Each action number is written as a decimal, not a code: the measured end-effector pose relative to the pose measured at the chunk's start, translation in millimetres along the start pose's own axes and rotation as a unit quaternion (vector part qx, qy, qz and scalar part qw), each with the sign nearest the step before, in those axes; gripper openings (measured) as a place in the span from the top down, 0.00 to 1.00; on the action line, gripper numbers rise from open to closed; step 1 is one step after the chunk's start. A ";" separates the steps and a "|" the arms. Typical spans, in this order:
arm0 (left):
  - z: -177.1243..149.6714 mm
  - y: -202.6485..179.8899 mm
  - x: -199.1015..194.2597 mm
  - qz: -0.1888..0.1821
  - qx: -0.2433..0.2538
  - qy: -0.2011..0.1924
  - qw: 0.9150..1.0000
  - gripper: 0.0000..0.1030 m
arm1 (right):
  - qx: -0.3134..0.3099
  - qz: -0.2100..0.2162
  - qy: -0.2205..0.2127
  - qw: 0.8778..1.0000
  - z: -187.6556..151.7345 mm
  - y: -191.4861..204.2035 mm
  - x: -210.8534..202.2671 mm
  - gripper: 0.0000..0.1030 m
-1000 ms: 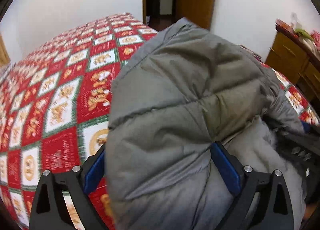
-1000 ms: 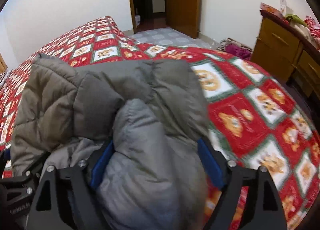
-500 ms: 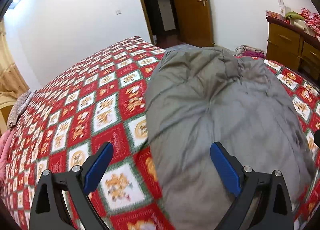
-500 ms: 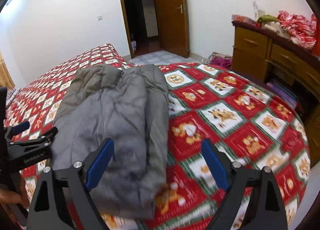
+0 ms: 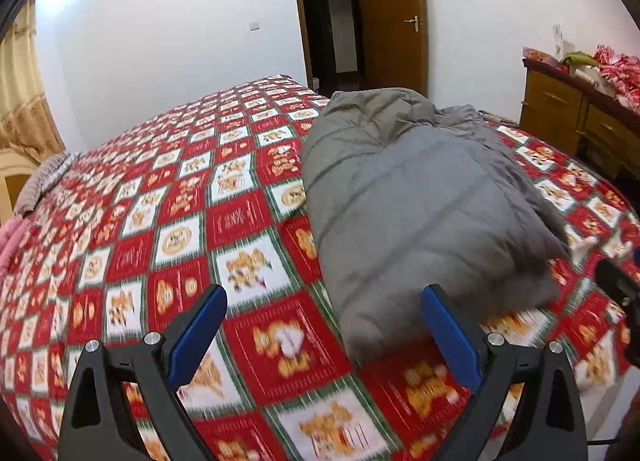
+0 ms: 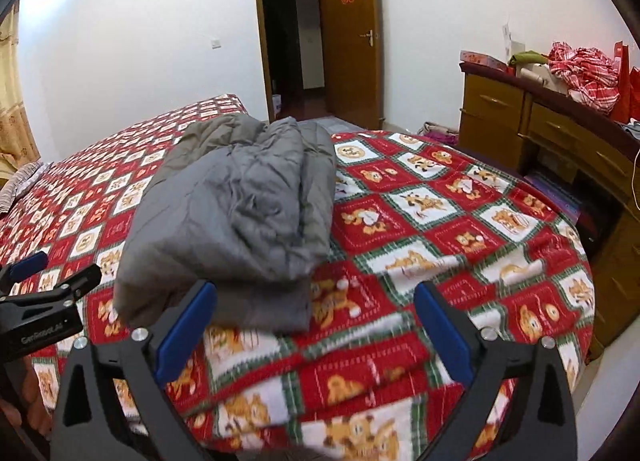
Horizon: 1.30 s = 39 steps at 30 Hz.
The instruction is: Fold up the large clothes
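Both grippers, left gripper (image 5: 322, 335) and right gripper (image 6: 316, 331), are seen spread wide and empty just short of the folded grey jacket (image 6: 236, 217), its underside hidden against the bedspread (image 6: 440, 221).

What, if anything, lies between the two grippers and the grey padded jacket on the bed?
Nothing visible. The grey padded jacket lies folded on the red patterned bedspread. Only bare bedspread separates it from the left gripper and right gripper, both open and empty.
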<state>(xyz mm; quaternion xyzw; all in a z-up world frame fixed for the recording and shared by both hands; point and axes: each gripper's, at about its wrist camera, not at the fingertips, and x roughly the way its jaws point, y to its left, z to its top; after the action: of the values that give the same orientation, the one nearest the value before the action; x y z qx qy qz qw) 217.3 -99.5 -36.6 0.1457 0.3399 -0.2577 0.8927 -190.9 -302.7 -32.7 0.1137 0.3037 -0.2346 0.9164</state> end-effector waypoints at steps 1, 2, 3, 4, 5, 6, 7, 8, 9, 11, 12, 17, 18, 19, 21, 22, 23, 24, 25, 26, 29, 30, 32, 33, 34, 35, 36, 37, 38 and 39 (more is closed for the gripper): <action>-4.4 -1.8 -6.0 0.001 -0.001 0.000 1.000 0.05 | 0.000 0.000 -0.001 1.000 -3.3 -0.3 -3.7 0.02; -8.6 -3.0 -10.3 0.001 -0.002 0.001 1.000 0.05 | 0.000 -0.001 -0.003 1.000 -6.1 -1.1 -7.1 0.02; -12.8 -4.0 -14.5 0.000 -0.002 0.003 1.000 0.05 | 0.003 0.000 -0.006 1.000 -9.2 -2.3 -11.9 0.02; -16.1 -5.2 -18.1 -0.005 -0.002 0.006 1.000 0.05 | 0.006 0.001 -0.009 1.000 -11.3 -2.8 -16.3 0.01; -19.0 -5.8 -21.0 -0.011 -0.003 0.010 1.000 0.05 | 0.007 0.002 -0.010 1.000 -12.8 -2.5 -20.0 0.00; -21.4 -5.8 -24.0 -0.015 -0.005 0.013 1.000 0.05 | 0.006 0.004 -0.010 1.000 -13.1 -2.2 -22.3 0.00; -23.5 -5.7 -28.2 -0.018 -0.009 0.016 1.000 0.05 | 0.003 0.006 -0.010 1.000 -13.0 -1.1 -25.4 0.00; -24.8 -4.8 -32.6 -0.022 -0.013 0.017 1.000 0.05 | 0.000 0.008 -0.014 1.000 -12.1 0.4 -29.9 0.00; -25.4 -4.2 -37.0 -0.024 -0.016 0.016 0.999 0.05 | -0.003 0.009 -0.019 1.000 -11.6 1.7 -34.6 0.00; -25.3 -4.2 -49.7 -0.030 -0.019 0.005 0.999 0.05 | -0.008 0.010 -0.035 0.999 -9.5 3.5 -46.0 0.00; -24.7 -4.4 -55.0 -0.028 -0.018 0.000 0.999 0.05 | -0.011 0.010 -0.044 0.999 -7.8 4.7 -52.0 0.00; -19.7 -2.4 -91.5 -0.014 -0.020 -0.048 0.999 0.05 | -0.017 0.012 -0.085 0.996 3.6 9.0 -81.2 0.00; -17.8 -0.3 -96.8 -0.014 -0.022 -0.057 0.998 0.05 | -0.017 0.014 -0.092 0.995 5.9 9.5 -86.7 0.00; -15.7 0.7 -103.3 -0.014 -0.023 -0.066 0.997 0.05 | -0.017 0.017 -0.099 0.995 7.5 10.1 -91.5 0.00; -12.1 1.6 -114.0 -0.007 -0.024 -0.082 0.996 0.05 | -0.020 0.018 -0.116 0.993 10.3 11.6 -101.9 0.00; -10.7 1.9 -119.6 -0.003 -0.024 -0.091 0.996 0.05 | -0.022 0.018 -0.124 0.992 11.5 12.0 -105.6 0.00; -10.0 2.4 -124.8 -0.001 -0.025 -0.099 0.995 0.05 | -0.023 0.017 -0.132 0.991 12.4 12.2 -109.9 0.00; -9.0 2.4 -128.4 0.000 -0.026 -0.104 0.994 0.05 | -0.024 0.018 -0.141 0.990 13.4 12.7 -114.8 0.00; -8.3 2.5 -131.7 0.000 -0.027 -0.108 0.994 0.05 | -0.023 0.021 -0.149 0.988 14.5 12.7 -119.9 0.00; -7.6 2.2 -135.5 -0.002 -0.028 -0.112 0.993 0.05 | -0.022 0.023 -0.156 0.987 15.3 12.2 -123.6 0.00; -4.5 1.4 -144.9 -0.003 -0.029 -0.120 0.992 0.05 | -0.022 0.026 -0.175 0.984 18.2 11.5 -133.8 0.00; -3.3 0.9 -147.6 -0.003 -0.029 -0.124 0.992 0.05 | -0.022 0.025 -0.181 0.983 19.1 11.7 -136.9 0.00; -2.0 0.9 -154.2 -0.003 -0.031 -0.134 0.990 0.05 | -0.017 0.029 -0.188 0.982 20.6 10.4 -140.1 0.00; -2.2 -0.1 -156.9 -0.002 -0.031 -0.139 0.990 0.05 | -0.015 0.030 -0.189 0.981 20.9 9.9 -141.0 0.00; -2.2 -0.8 -159.6 0.000 -0.030 -0.145 0.989 0.05 | -0.013 0.032 -0.191 0.981 21.2 9.2 -141.7 0.00; -2.1 -1.3 -160.8 0.004 -0.029 -0.148 0.989 0.05 | -0.011 0.033 -0.193 0.981 21.1 8.8 -142.0 0.00; -2.2 -1.8 -161.2 0.006 -0.028 -0.149 0.988 0.05 | -0.010 0.034 -0.194 0.980 21.0 8.6 -142.3 0.00; -2.1 -1.9 -161.5 0.008 -0.028 -0.149 0.988 0.05 | -0.010 0.035 -0.195 0.980 20.8 8.6 -142.4 0.00; -2.1 -2.1 -161.4 0.006 -0.028 -0.148 0.988 0.05 | -0.010 0.035 -0.195 0.980 20.5 8.5 -142.4 0.00; -2.2 -2.3 -161.6 0.004 -0.029 -0.148 0.989 0.05 | -0.010 0.035 -0.194 0.980 20.4 8.8 -142.0 0.00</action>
<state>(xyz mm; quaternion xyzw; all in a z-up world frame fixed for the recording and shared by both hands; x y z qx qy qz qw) 112.1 -42.1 71.8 0.0818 0.2107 -0.2628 0.9380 -276.5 -251.1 70.6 0.0673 0.1182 -0.2168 0.9667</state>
